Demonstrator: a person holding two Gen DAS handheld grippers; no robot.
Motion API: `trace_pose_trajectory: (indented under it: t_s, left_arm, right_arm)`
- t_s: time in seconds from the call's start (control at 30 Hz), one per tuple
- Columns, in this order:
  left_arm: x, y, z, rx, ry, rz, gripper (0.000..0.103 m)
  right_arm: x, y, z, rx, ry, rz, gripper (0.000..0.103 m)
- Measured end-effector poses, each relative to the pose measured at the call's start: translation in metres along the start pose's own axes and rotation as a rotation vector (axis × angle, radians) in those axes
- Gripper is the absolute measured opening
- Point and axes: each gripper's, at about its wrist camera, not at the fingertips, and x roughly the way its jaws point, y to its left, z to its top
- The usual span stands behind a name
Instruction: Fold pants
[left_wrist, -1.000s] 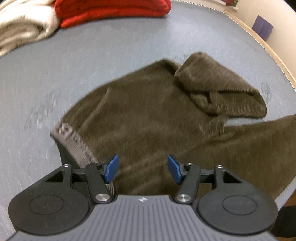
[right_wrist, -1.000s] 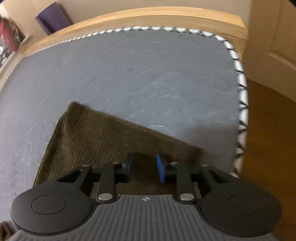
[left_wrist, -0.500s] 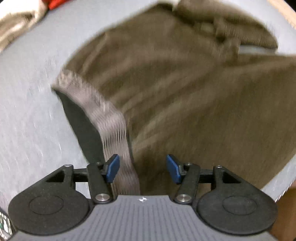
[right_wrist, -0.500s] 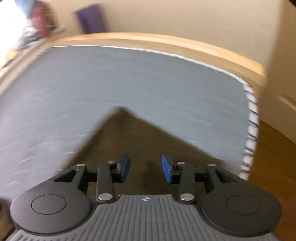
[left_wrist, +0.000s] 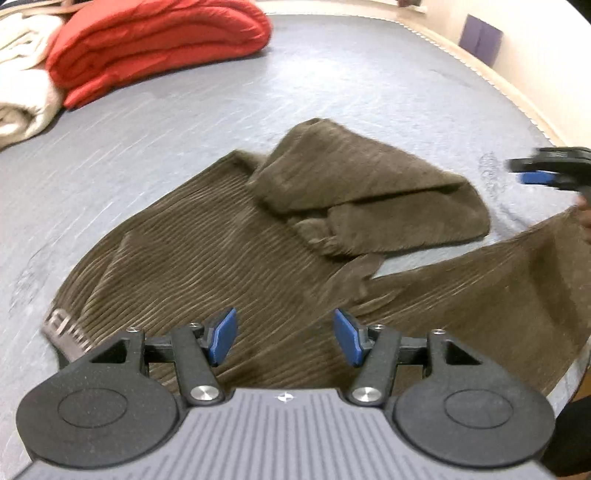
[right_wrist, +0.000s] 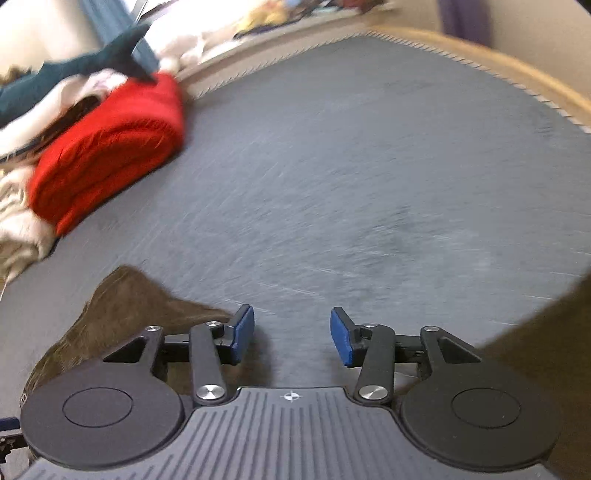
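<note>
Brown corduroy pants (left_wrist: 229, 254) lie spread on the grey mattress (left_wrist: 332, 92), grey waistband (left_wrist: 62, 332) at the left, one leg folded back on itself (left_wrist: 369, 184), the other leg (left_wrist: 498, 284) running right. My left gripper (left_wrist: 284, 336) is open and empty, just above the seat of the pants. My right gripper (right_wrist: 291, 332) is open and empty over bare mattress, with a pants corner (right_wrist: 125, 306) to its left. It also shows at the right edge of the left wrist view (left_wrist: 546, 173).
A folded red blanket (left_wrist: 147, 40) and a cream blanket (left_wrist: 22, 88) lie at the far left of the mattress. A wooden bed frame (right_wrist: 498, 62) runs along the far edge. A purple item (left_wrist: 480, 37) leans on the wall.
The left gripper has pulled back from the waistband and tilted up. The right gripper has opened wider, let go of the pant leg and swung left toward the red blanket.
</note>
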Motion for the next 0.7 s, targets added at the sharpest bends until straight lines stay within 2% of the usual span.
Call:
trace_pose_trajectory:
  t_s: [0.1,0.23,0.33,0.4,0.43,0.5,0.53,0.57,0.63,0.7]
  left_arm:
    - [0.008,-0.009,0.004,0.024,0.006,-0.007,0.064]
    - [0.017,0.001,0.004,0.022,0.035,0.002,0.064]
    - [0.02,0.013,0.006,0.002,0.044,0.006,0.064]
    - [0.021,0.019,0.008,-0.013,0.044,0.003,0.064]
    - [0.021,0.021,0.009,-0.018,0.043,0.001,0.064]
    - [0.018,0.024,0.01,-0.024,0.038,-0.003,0.064]
    - [0.016,0.025,0.011,-0.026,0.036,-0.005,0.064]
    - [0.016,0.026,0.012,-0.028,0.033,-0.006,0.064]
    - [0.013,0.027,0.012,-0.032,0.028,-0.01,0.064]
    - [0.01,0.028,0.013,-0.035,0.022,-0.012,0.064]
  right_arm:
    - [0.033,0.016,0.006,-0.01,0.046,-0.01,0.053]
    - [0.066,0.026,0.006,0.014,0.099,-0.024,0.059]
    - [0.085,0.038,0.004,0.036,0.132,0.001,0.06]
    - [0.092,0.051,-0.002,0.014,0.157,0.013,0.06]
    - [0.096,0.058,-0.005,-0.014,0.168,0.0,0.064]
    - [0.098,0.068,-0.008,-0.068,0.168,-0.024,0.064]
    - [0.097,0.07,-0.009,-0.085,0.165,-0.027,0.06]
    - [0.095,0.071,-0.008,-0.092,0.157,-0.023,0.044]
    - [0.088,0.073,-0.008,-0.115,0.144,-0.022,0.024]
    - [0.077,0.079,-0.008,-0.168,0.116,-0.006,0.02]
